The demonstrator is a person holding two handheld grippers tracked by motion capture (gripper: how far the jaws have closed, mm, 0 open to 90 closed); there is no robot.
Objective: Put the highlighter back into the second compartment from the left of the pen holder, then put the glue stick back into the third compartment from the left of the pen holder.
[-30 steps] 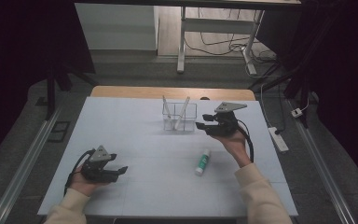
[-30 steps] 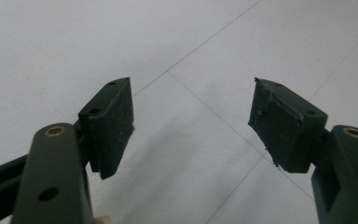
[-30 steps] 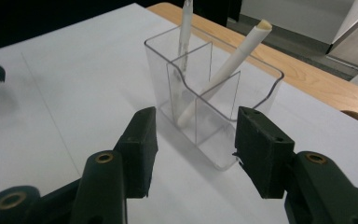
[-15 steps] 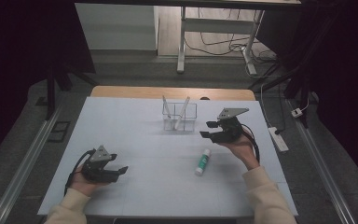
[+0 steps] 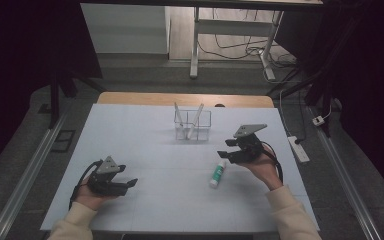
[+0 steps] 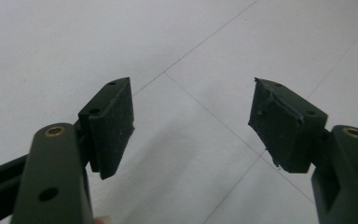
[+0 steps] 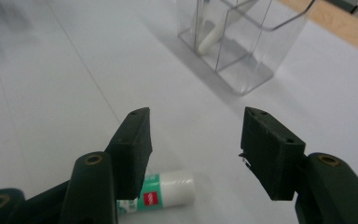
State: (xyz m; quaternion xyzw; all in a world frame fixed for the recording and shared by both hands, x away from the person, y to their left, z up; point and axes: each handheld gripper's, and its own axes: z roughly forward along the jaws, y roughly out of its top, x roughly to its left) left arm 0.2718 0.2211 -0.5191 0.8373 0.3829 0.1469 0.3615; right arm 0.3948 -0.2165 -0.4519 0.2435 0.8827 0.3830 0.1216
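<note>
Black claw bodies with brass screws, grey triangular plates, cables, cream sleeves.

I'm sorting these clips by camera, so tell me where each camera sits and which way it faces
High view: above the person's side, looking forward and down on the table; both forearms, left gripper and right gripper show.
Left gripper view: rides the left gripper, looking down at bare table between its open jaws.
Right gripper view: rides the right gripper, facing the clear holder, glue stick below its open jaws.
Shared: the high and right gripper views both show the glue stick and holder.
</note>
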